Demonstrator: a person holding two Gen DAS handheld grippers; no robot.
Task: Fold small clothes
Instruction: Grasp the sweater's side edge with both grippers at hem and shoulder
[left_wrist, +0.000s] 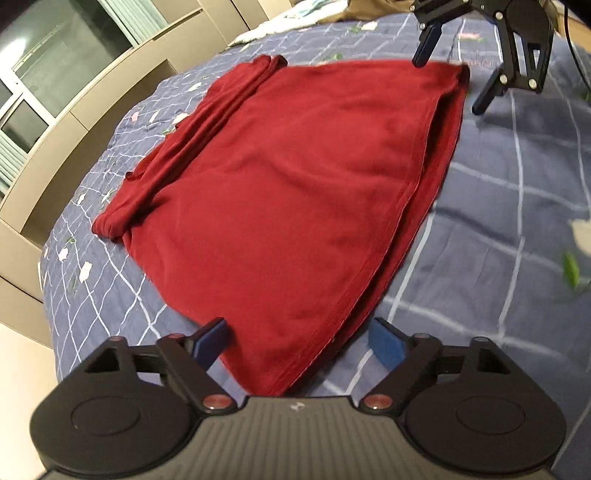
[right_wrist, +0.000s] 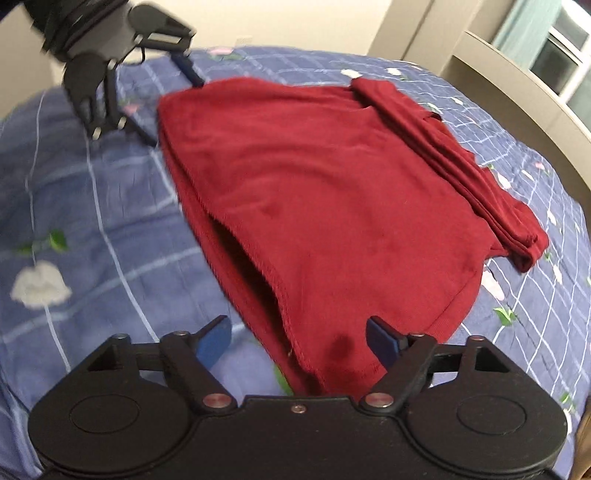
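1. on the blue checked bedspread (left_wrist: 498, 192), seen from the left wrist, lay one red garment (left_wrist: 295, 184), partly folded, with one sleeve doubled along its far-left side.
2. the left gripper (left_wrist: 299, 341) had its jaws apart, straddling the garment's near corner without pressing it.
3. the right gripper (left_wrist: 448, 85) hung at the far corner, tongs spread.
4. a beige bed frame (left_wrist: 110, 92) curved along the left.
5. from the right wrist, the same single garment (right_wrist: 332, 203) spread ahead.
6. the right gripper (right_wrist: 299, 339) stood open over the near hem, gripping nothing.
7. the left gripper (right_wrist: 173, 107) stood at the far corner.
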